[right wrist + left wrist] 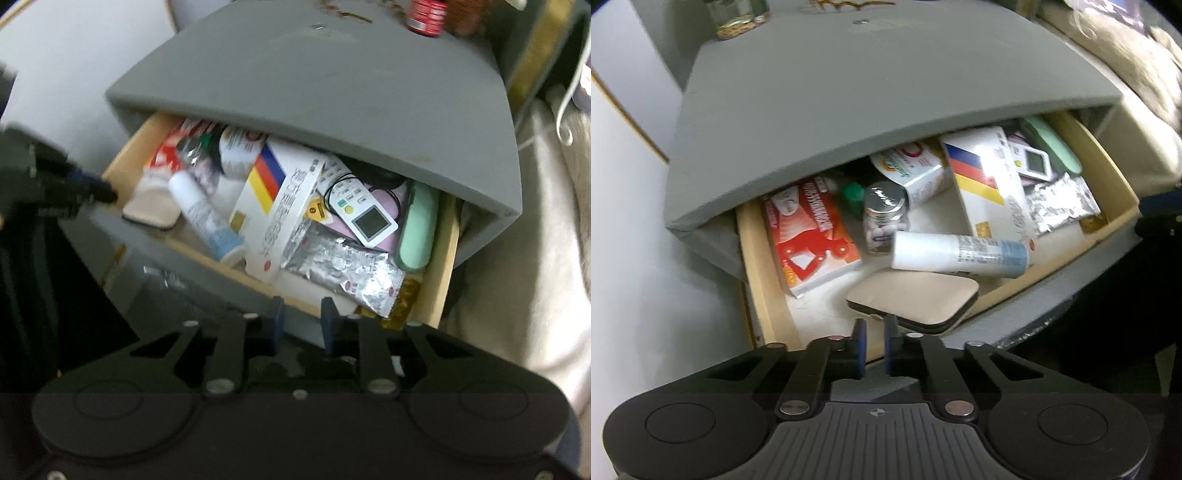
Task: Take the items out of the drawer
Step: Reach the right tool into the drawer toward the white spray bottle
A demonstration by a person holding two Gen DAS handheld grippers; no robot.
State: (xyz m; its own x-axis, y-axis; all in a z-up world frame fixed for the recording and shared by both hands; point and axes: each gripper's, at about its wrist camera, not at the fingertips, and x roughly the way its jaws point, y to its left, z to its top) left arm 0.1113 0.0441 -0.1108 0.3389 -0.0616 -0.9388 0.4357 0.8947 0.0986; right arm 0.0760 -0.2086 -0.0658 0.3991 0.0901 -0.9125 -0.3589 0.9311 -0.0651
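Right wrist view: the right gripper (302,319), jaws narrowly parted and empty, hovers by the crinkled silver foil sachet (341,267), probably light, slippery, best pinched at its edge.

The drawer (1115,177) stands open. Near its front rim lies a beige case (916,295), and the left gripper (874,332) hangs just before this case.

A grey bedside cabinet (871,81) stands against a white wall (624,229); beige bedding (535,258) lies alongside.
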